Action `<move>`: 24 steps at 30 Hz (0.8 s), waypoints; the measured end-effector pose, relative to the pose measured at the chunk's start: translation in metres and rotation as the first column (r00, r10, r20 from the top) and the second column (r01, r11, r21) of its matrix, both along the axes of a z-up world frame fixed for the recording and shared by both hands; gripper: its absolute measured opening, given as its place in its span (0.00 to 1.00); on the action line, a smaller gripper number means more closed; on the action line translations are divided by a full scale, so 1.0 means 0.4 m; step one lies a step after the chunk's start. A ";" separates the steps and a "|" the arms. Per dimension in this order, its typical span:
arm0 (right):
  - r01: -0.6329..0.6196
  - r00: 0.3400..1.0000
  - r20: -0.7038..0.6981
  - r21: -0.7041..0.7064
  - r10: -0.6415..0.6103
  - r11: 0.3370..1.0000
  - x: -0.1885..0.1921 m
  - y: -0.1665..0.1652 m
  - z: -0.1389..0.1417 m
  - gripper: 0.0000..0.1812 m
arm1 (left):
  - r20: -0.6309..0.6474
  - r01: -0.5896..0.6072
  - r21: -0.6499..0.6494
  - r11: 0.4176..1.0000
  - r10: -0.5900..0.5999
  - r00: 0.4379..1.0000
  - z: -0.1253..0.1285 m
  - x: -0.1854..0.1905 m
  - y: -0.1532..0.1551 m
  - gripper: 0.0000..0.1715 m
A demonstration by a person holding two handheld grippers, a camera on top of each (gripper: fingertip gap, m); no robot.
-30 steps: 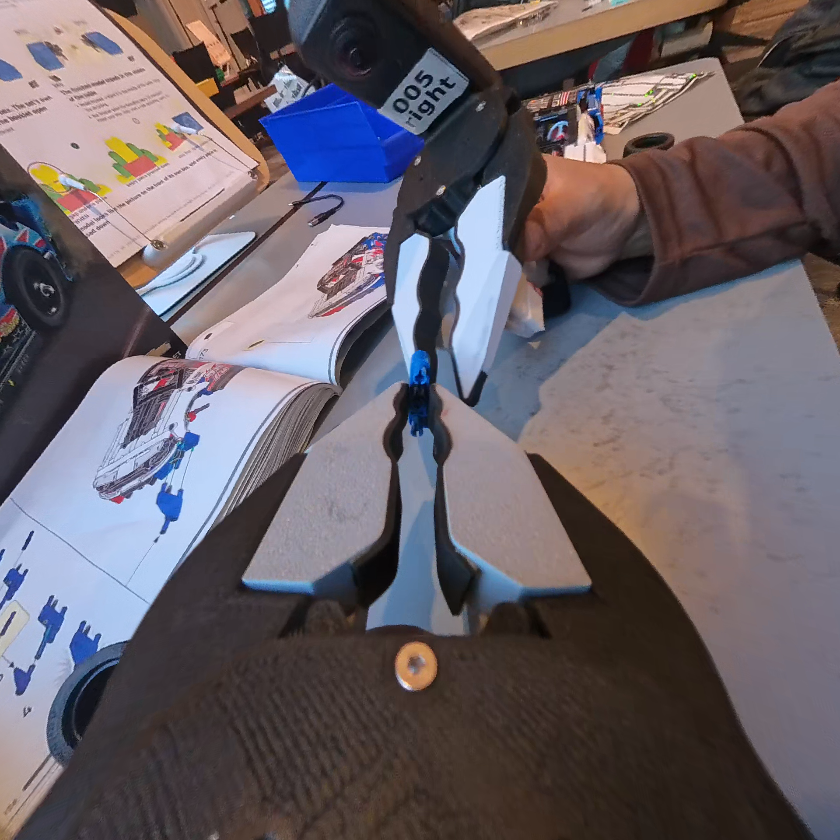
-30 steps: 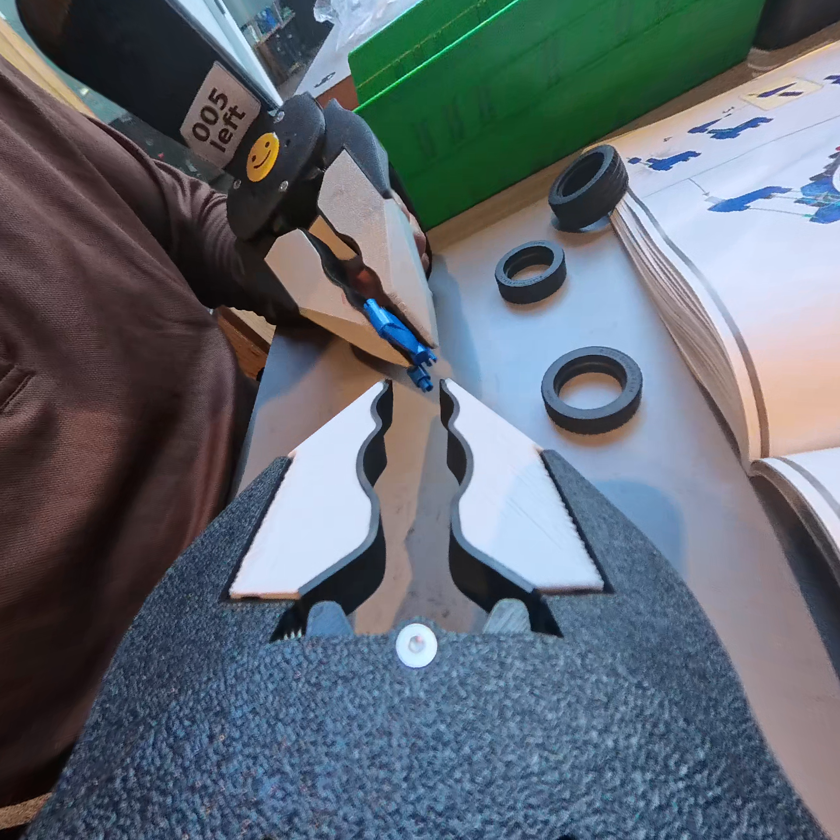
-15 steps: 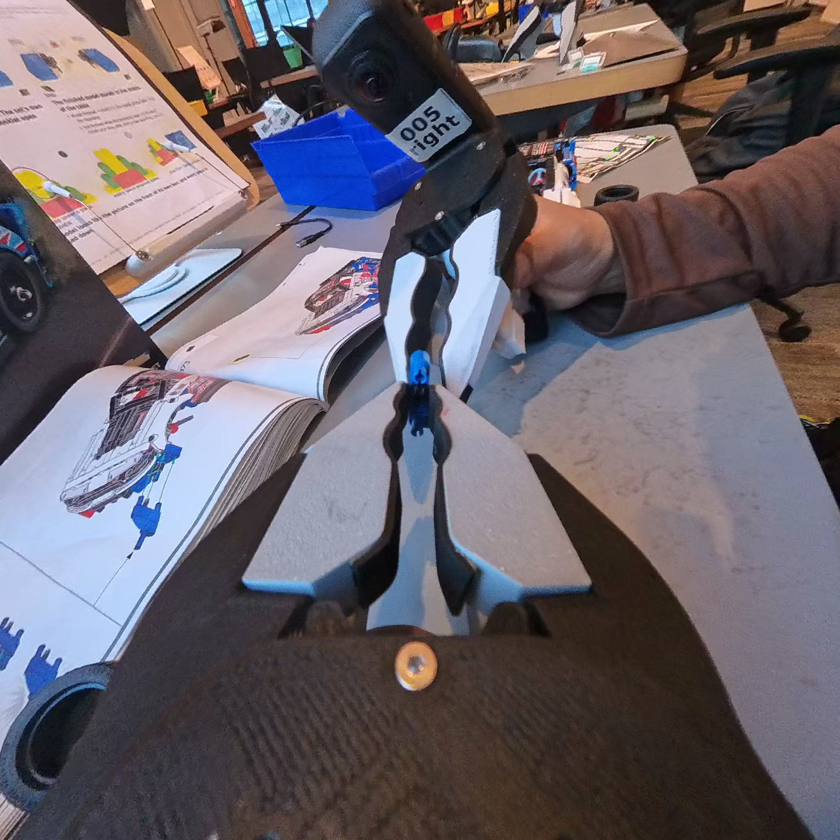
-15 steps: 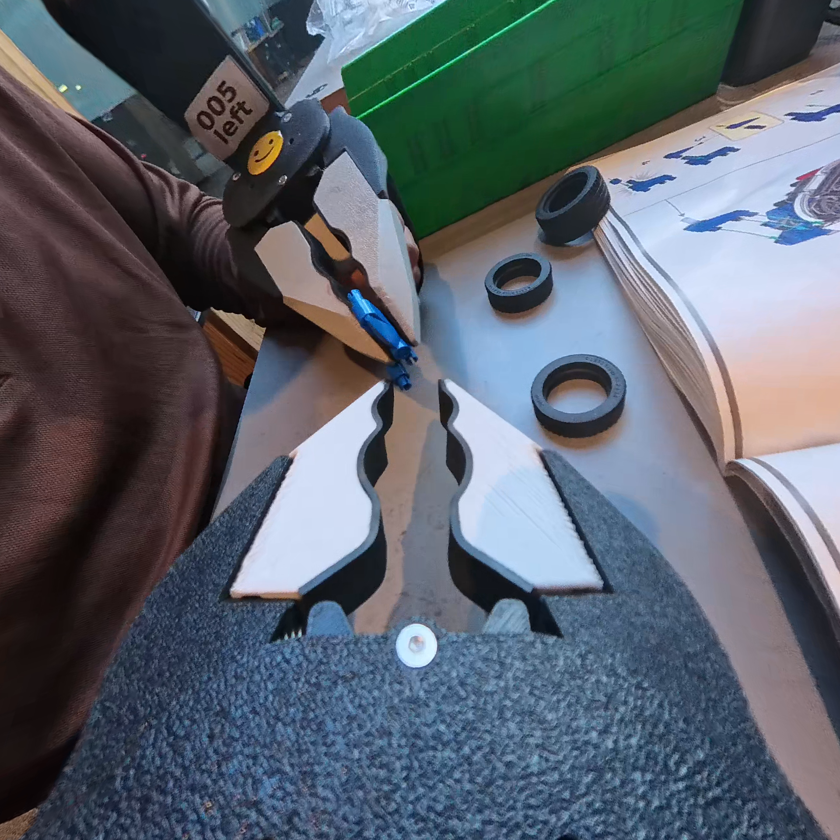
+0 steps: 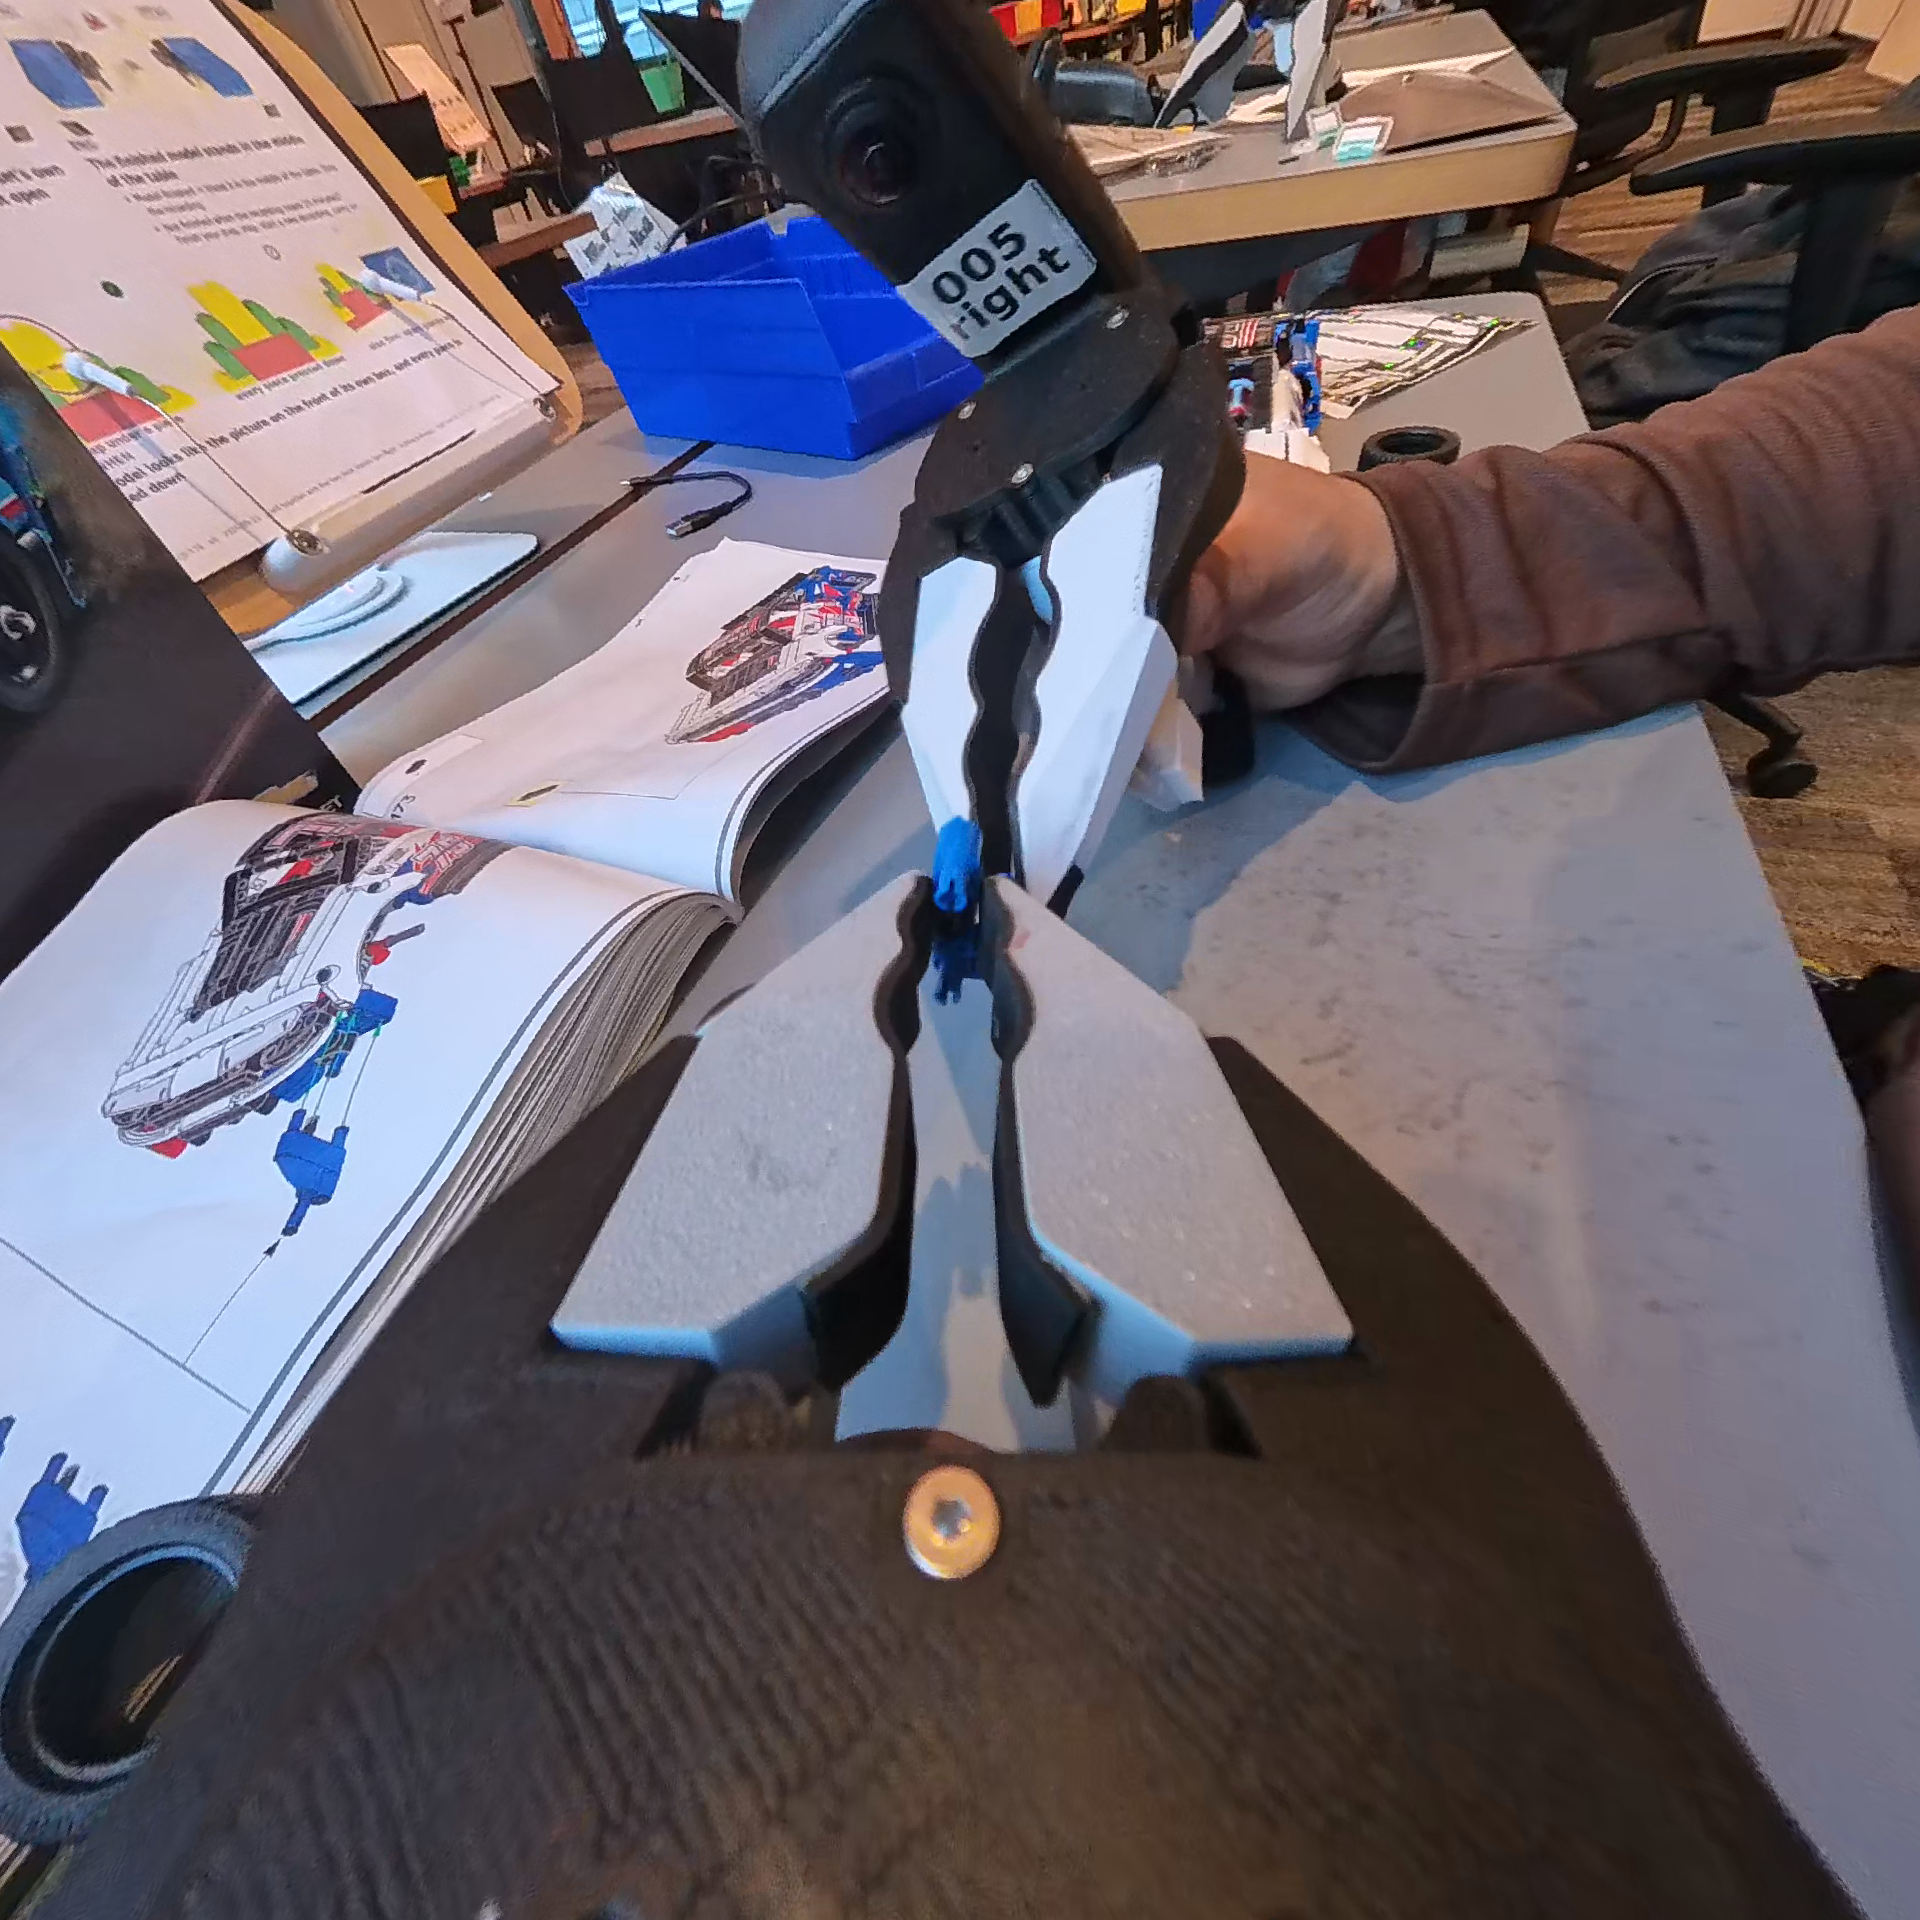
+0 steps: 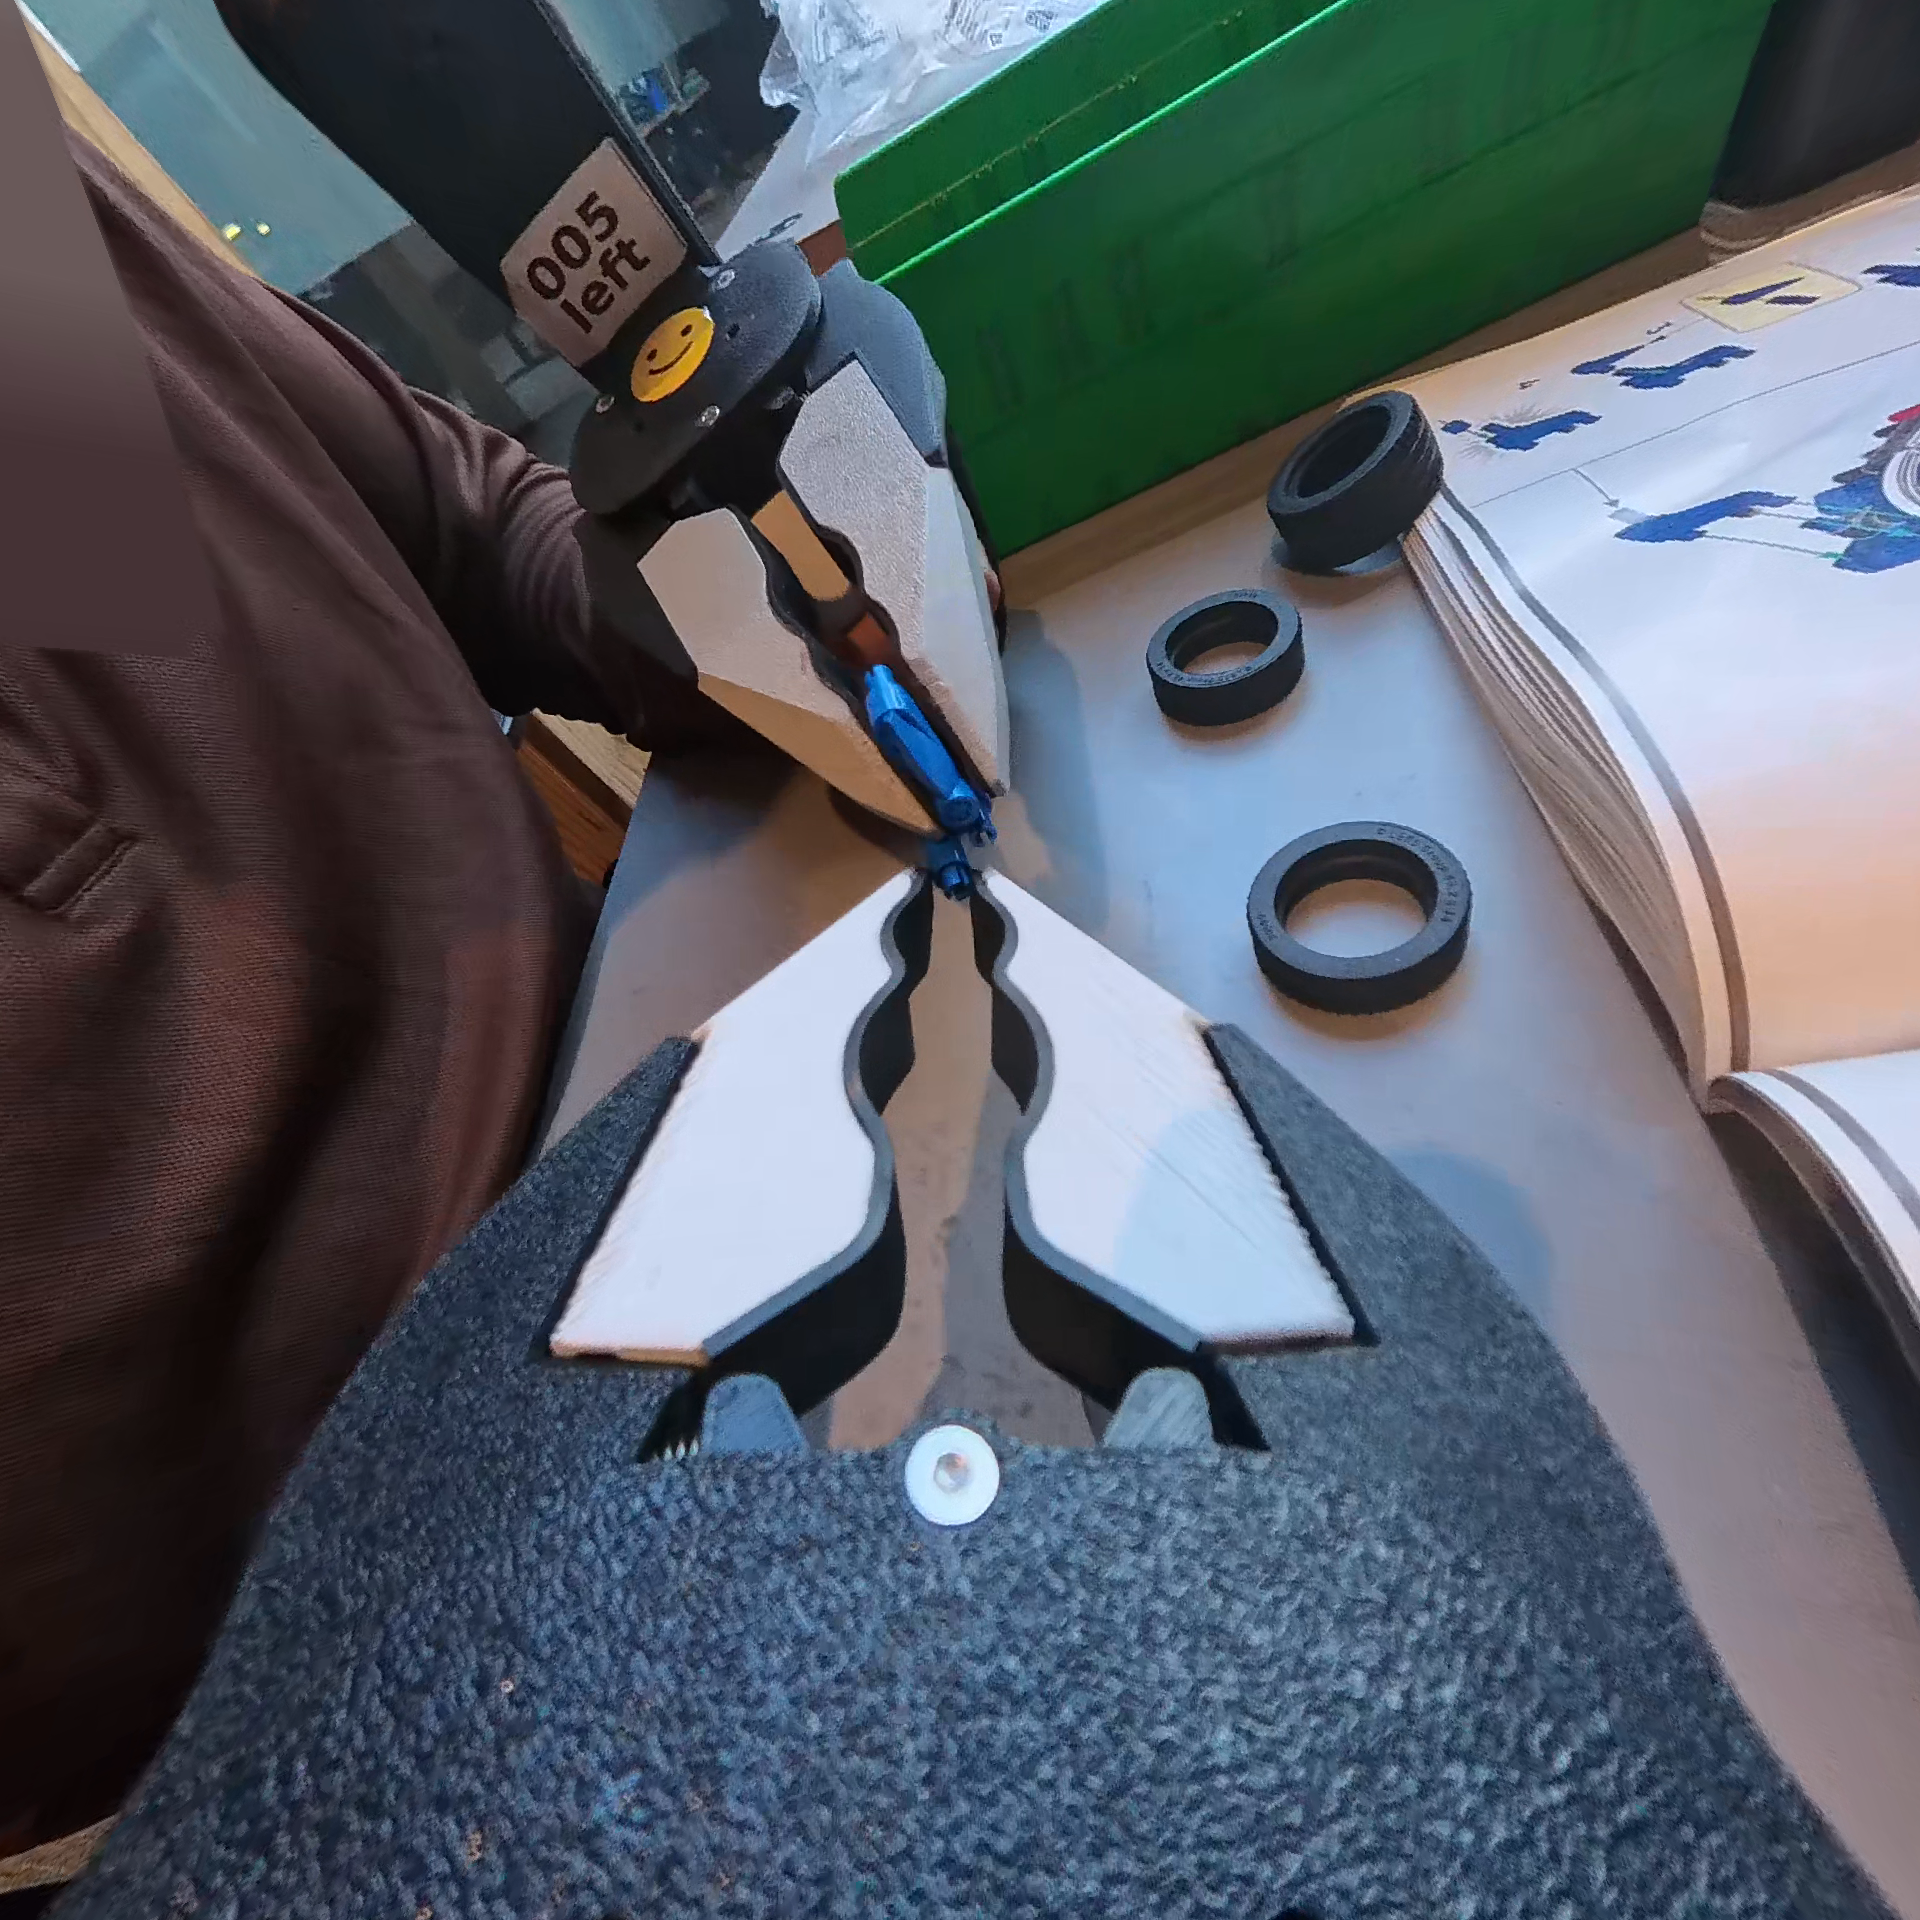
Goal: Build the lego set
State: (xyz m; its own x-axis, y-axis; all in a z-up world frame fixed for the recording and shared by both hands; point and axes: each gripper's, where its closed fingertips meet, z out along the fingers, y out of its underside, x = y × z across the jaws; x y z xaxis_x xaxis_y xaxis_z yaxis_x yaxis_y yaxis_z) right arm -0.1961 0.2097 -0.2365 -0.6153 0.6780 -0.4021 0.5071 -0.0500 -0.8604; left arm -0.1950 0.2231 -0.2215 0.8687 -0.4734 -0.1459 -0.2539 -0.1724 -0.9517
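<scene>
The left gripper [image 5: 954, 914] is clamped on a small blue plastic Lego pin [image 6: 914, 743], held above the grey counter [image 5: 1455, 1039]. The right gripper [image 6: 948, 896] meets it tip to tip, its fingers narrowed to a slim gap around the pin's free end; whether they pinch it, I cannot tell. In the right wrist view, three black rubber tyres [image 6: 1359, 914] lie loose at two o'clock, beside the open instruction booklet [image 6: 1714, 727]. A partly built model [image 5: 1283, 384] sits far off at one o'clock in the left wrist view. Judging by this, much building remains.
</scene>
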 end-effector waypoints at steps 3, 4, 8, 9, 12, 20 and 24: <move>0.010 1.000 -0.005 0.020 -0.010 1.000 -0.002 0.004 -0.003 0.04 | -0.011 -0.011 -0.012 1.000 0.011 1.000 -0.006 -0.005 0.001 0.03; 0.016 1.000 -0.008 0.031 -0.016 0.999 -0.003 0.006 -0.005 0.04 | -0.019 -0.018 -0.018 1.000 0.018 1.000 -0.010 -0.008 0.002 0.03; 0.042 0.998 -0.041 0.077 -0.039 0.996 -0.009 0.014 -0.004 0.04 | -0.041 -0.039 -0.030 0.999 0.037 0.998 -0.015 -0.017 0.002 0.03; 0.048 0.998 -0.049 0.087 -0.044 0.995 -0.012 0.015 -0.004 0.04 | -0.053 -0.046 -0.028 0.999 0.045 0.998 -0.016 -0.021 0.003 0.03; 0.071 0.995 -0.072 0.122 -0.062 0.990 -0.025 0.017 -0.004 0.04 | -0.043 -0.071 -0.033 0.997 0.069 0.997 -0.015 -0.033 0.004 0.03; 0.095 0.991 -0.109 0.126 -0.081 0.987 -0.061 0.019 0.007 0.04 | 0.116 -0.102 -0.076 0.992 0.110 0.987 -0.008 -0.071 0.006 0.03; 0.115 0.986 -0.134 0.108 -0.100 0.988 -0.084 0.022 0.019 0.04 | 0.190 -0.123 -0.078 0.989 0.136 0.972 0.004 -0.094 0.008 0.02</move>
